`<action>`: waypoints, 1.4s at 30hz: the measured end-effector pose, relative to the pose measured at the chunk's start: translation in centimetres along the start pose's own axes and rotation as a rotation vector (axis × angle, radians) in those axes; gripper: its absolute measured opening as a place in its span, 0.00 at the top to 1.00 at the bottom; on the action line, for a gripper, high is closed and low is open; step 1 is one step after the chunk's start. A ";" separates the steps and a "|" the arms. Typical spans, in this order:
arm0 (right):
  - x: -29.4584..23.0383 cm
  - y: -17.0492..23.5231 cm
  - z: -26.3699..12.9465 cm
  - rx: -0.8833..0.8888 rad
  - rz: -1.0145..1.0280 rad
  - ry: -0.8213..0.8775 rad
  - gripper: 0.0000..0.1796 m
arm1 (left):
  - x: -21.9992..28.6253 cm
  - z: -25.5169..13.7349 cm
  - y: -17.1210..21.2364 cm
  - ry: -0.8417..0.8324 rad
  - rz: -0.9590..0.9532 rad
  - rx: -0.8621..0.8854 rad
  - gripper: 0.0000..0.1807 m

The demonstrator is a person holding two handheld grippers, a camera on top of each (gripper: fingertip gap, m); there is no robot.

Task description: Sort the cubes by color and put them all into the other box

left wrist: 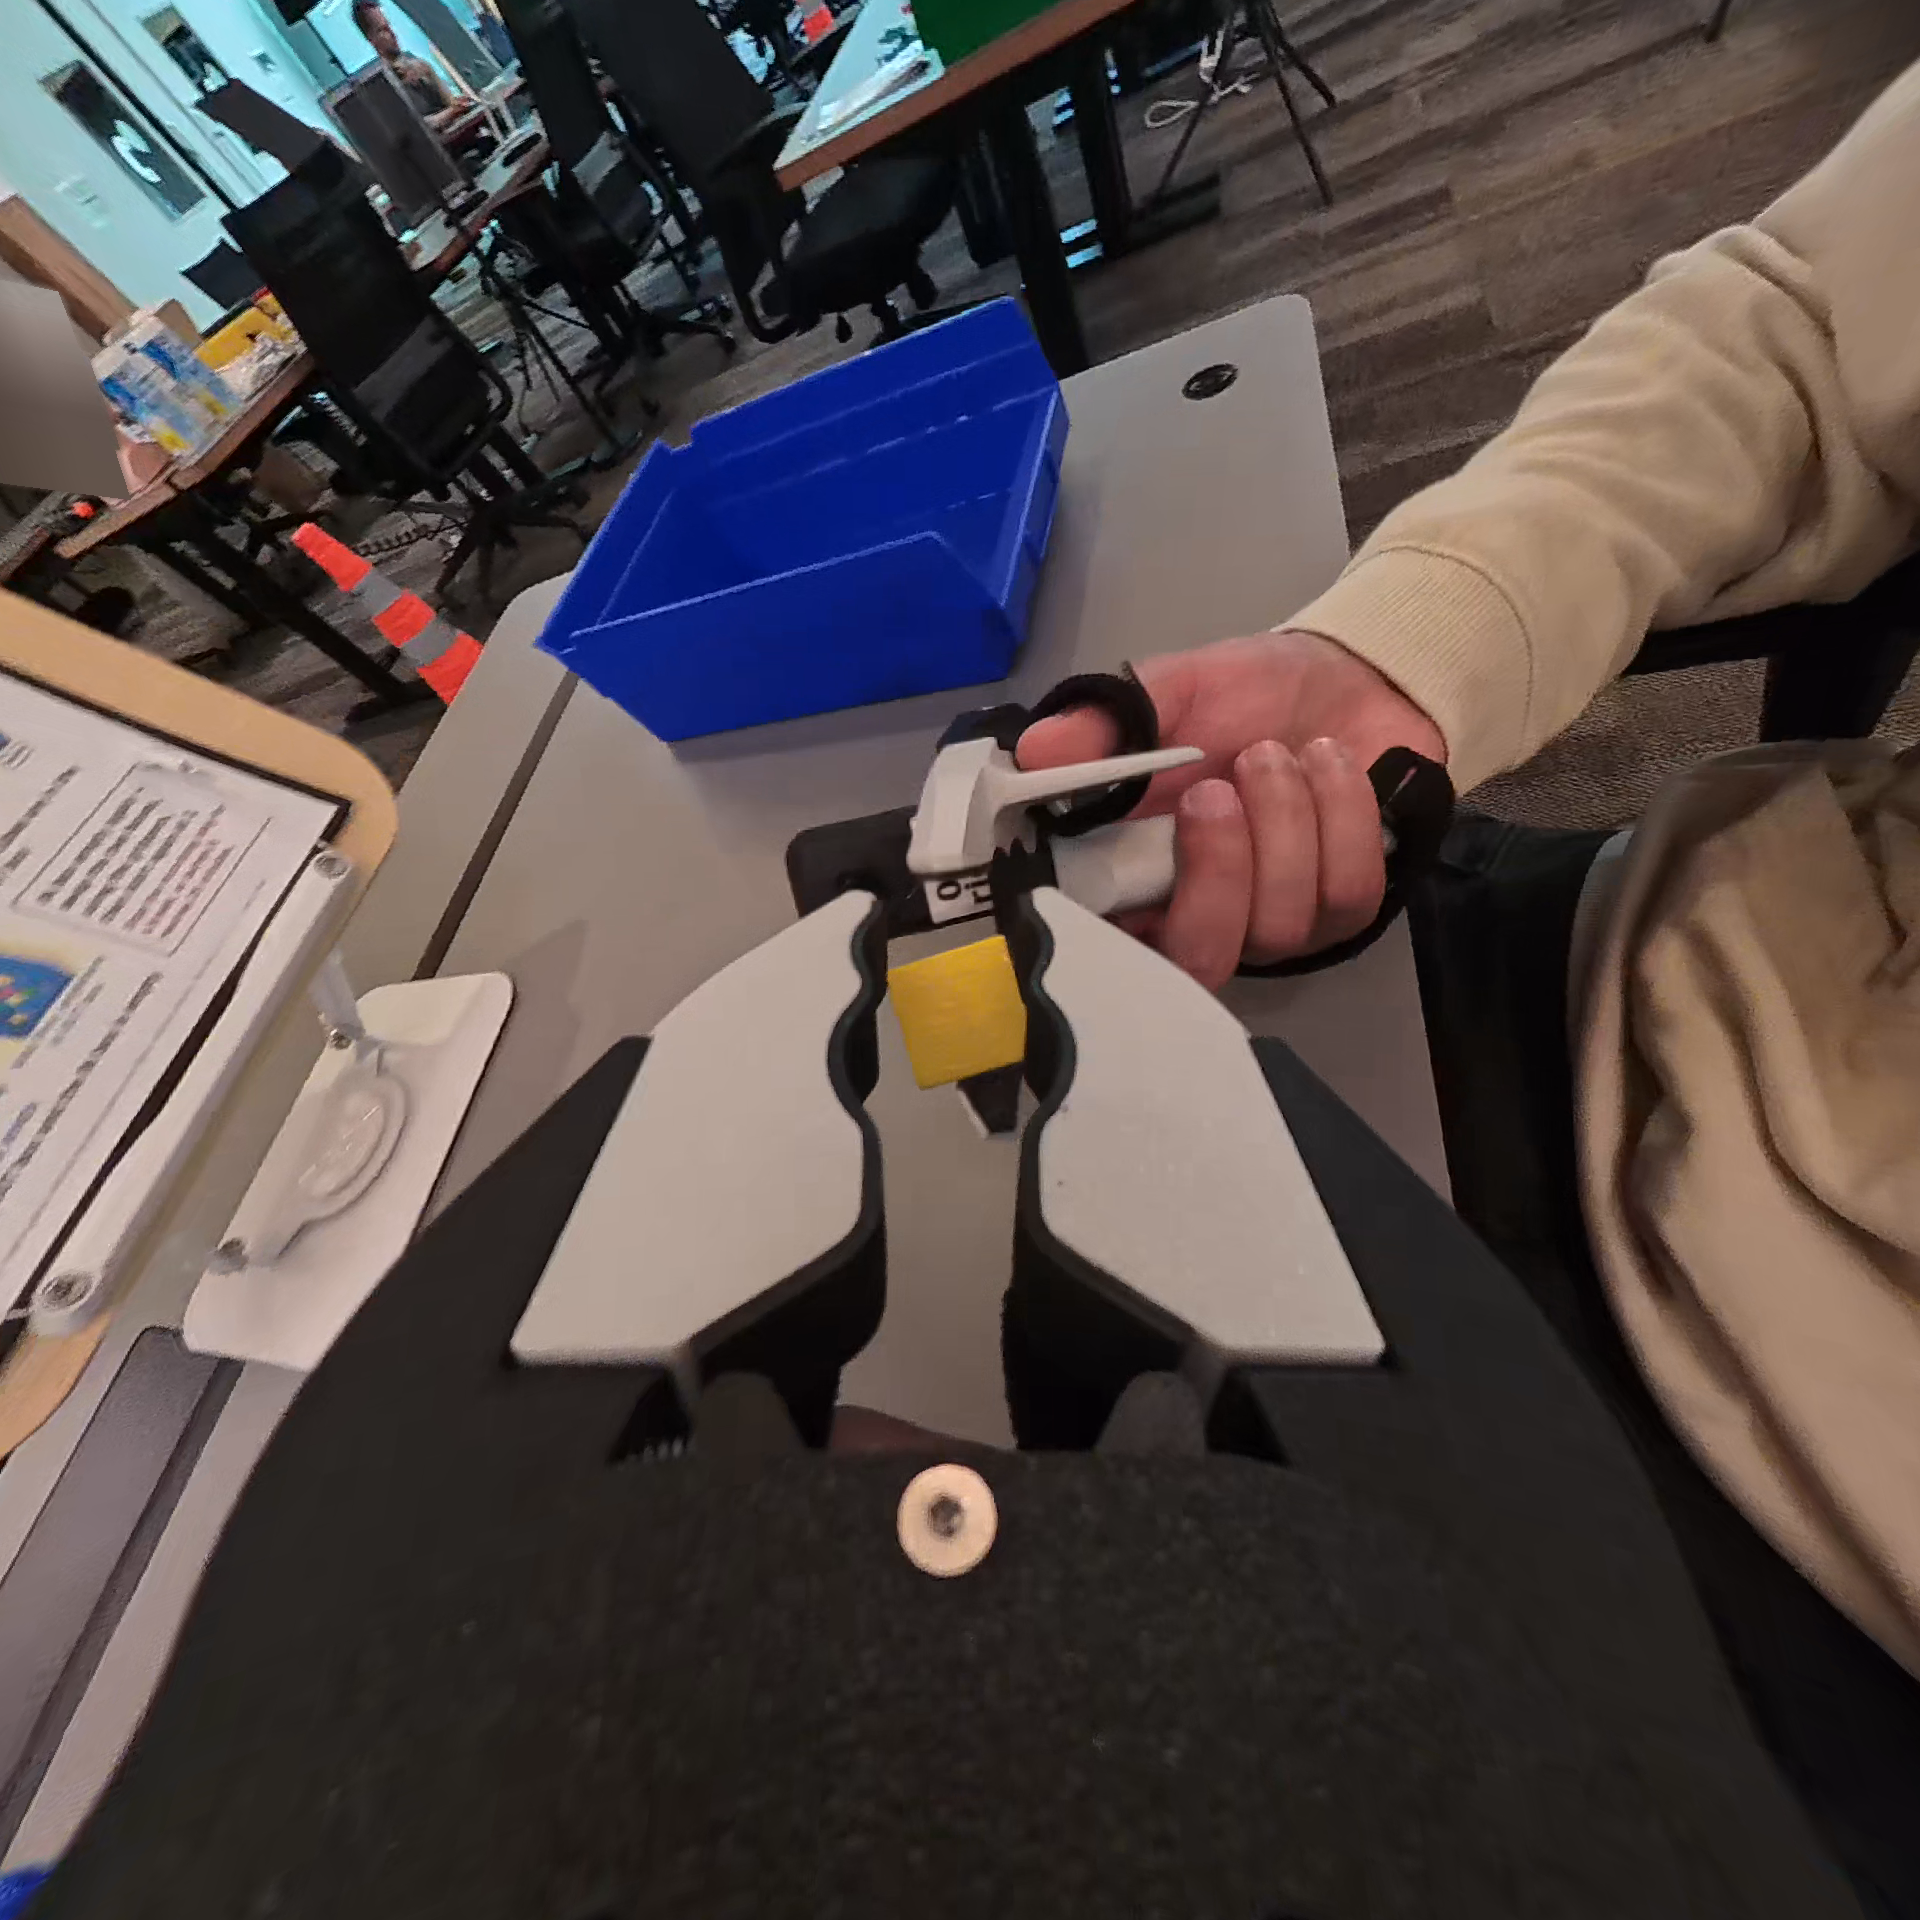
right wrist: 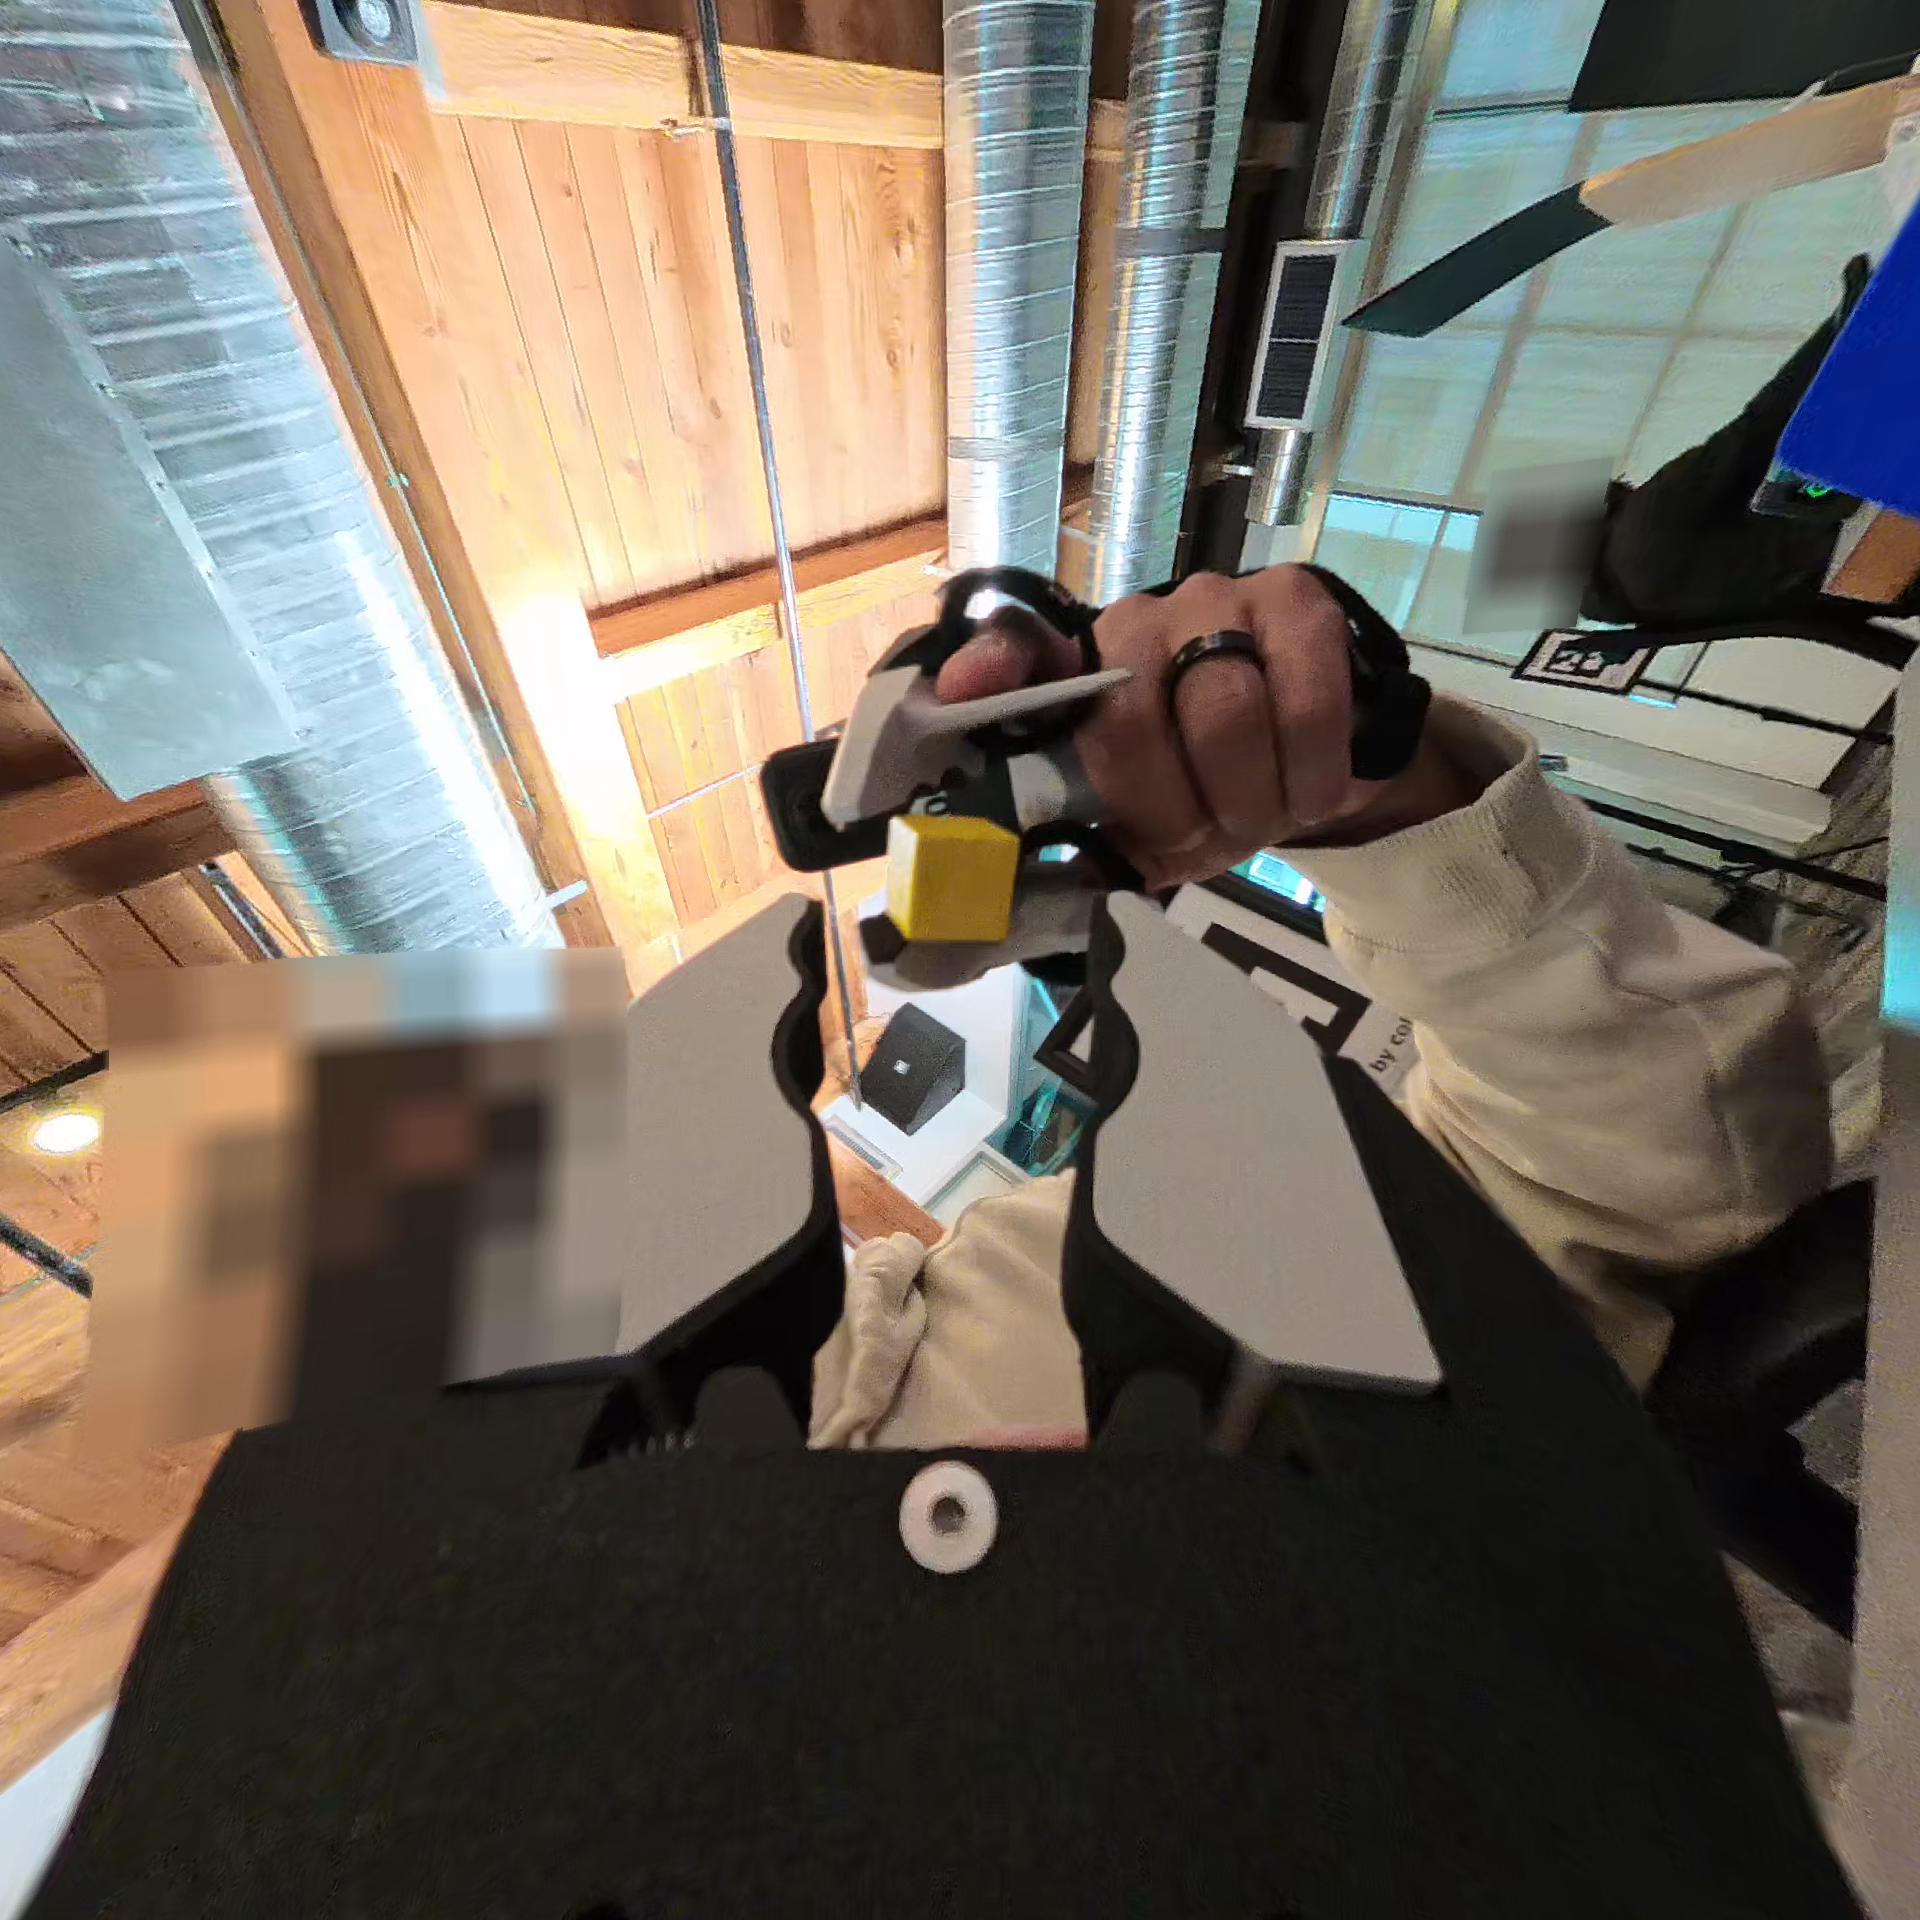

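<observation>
An orange traffic cone with grey bands [left wrist: 390,613] stood on the floor beside the grey table [left wrist: 644,883]. A printed sheet on a wooden board [left wrist: 114,914] leaned at the left. Overhead ran silver ribbed ducts [right wrist: 1013,291] under wooden ceiling planks [right wrist: 582,343]

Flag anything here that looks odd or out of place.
The right gripper is tipped upward: its view shows ceiling ducts, not the table. It stands open, nose to nose with the left gripper, which pinches the yellow cube in mid-air, short of the blue box. Nothing looks spilled or damaged.
</observation>
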State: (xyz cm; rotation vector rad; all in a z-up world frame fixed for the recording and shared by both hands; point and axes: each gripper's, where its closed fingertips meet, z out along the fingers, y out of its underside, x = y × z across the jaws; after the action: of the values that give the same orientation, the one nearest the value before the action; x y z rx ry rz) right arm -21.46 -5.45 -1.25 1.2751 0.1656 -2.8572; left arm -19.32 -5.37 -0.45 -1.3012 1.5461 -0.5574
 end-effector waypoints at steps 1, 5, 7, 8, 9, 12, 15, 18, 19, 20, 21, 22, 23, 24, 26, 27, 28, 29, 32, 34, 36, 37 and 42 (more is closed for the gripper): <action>-0.1 0.1 -0.2 0.001 -0.026 0.005 0.73 | 0.3 0.7 -0.1 0.016 0.005 0.000 0.87; -1.0 0.6 -1.0 -0.020 -0.054 -0.019 0.85 | 0.9 2.9 -0.1 0.044 0.016 0.010 0.87; -1.1 0.6 -1.5 -0.018 -0.081 -0.004 0.87 | 1.0 3.3 -0.3 0.040 0.013 0.031 0.88; -1.0 0.4 -1.9 -0.007 -0.117 0.024 0.88 | 1.0 3.3 -0.3 0.026 0.009 0.040 0.87; -1.0 0.3 -2.2 -0.003 -0.148 0.057 0.88 | 1.1 3.1 -0.3 0.011 0.005 0.045 0.84; -1.7 0.1 -3.3 0.008 -0.219 0.124 0.88 | 1.0 1.7 0.6 -0.084 -0.070 0.044 0.76; -1.3 -0.1 -5.3 0.022 -0.398 0.352 0.88 | -0.2 0.1 3.2 -0.277 -0.346 0.076 0.77; -0.9 -0.3 -8.0 0.029 -0.651 0.646 0.88 | 0.2 -0.9 7.7 -0.445 -0.567 0.079 0.78; -0.9 -0.3 -9.0 0.029 -0.728 0.737 0.88 | 0.7 -1.1 8.9 -0.476 -0.598 0.072 0.79; -0.9 -0.3 -9.8 0.027 -0.797 0.815 0.88 | 1.4 -1.1 9.8 -0.480 -0.625 0.064 0.79; -1.2 -0.2 -10.5 0.028 -0.856 0.878 0.88 | 2.0 -1.0 10.5 -0.468 -0.647 0.055 0.79; -1.5 -0.1 -11.1 0.031 -0.909 0.928 0.88 | 2.6 -0.9 11.0 -0.453 -0.656 0.040 0.79; -2.1 -0.1 -11.5 0.029 -0.955 0.971 0.88 | 2.9 -0.8 11.4 -0.453 -0.647 0.019 0.79; -3.1 -0.1 -11.9 0.029 -1.002 1.007 0.88 | 2.8 -0.8 11.8 -0.469 -0.623 -0.003 0.79; -6.5 -1.1 -13.3 0.058 -1.124 1.119 0.88 | 2.5 -0.9 11.7 -0.503 -0.553 -0.028 0.79; -9.0 -2.2 -14.8 0.104 -1.185 1.213 0.88 | 2.6 -0.8 11.5 -0.507 -0.527 -0.034 0.79; -11.8 -3.4 -16.6 0.167 -1.230 1.307 0.88 | 2.7 -0.7 11.4 -0.505 -0.508 -0.043 0.79; -14.5 -4.7 -19.1 0.226 -1.244 1.425 0.88 | 3.0 -0.5 11.4 -0.501 -0.495 -0.052 0.79; -19.2 -9.0 -28.0 0.228 -1.139 1.806 0.88 | 3.6 0.2 11.6 -0.480 -0.465 -0.075 0.79; -18.9 -12.2 -32.4 0.188 -0.970 1.874 0.88 | 3.8 0.6 11.6 -0.457 -0.478 -0.072 0.79; -16.2 -13.9 -35.1 0.041 -0.725 1.880 0.88 | 4.1 0.9 11.3 -0.421 -0.512 -0.057 0.79; -15.2 -14.8 -36.3 -0.027 -0.675 1.931 0.88 | 4.3 1.0 11.1 -0.406 -0.528 -0.049 0.79; -12.0 -14.8 -40.6 -0.378 -0.417 2.163 0.88 | 4.6 0.5 11.4 -0.408 -0.535 -0.060 0.79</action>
State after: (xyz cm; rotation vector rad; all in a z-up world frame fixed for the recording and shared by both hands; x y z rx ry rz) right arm 15.96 12.91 -17.86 3.3144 0.8045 -0.1301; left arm -23.74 -5.85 -11.87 -1.7627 0.8837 -0.5312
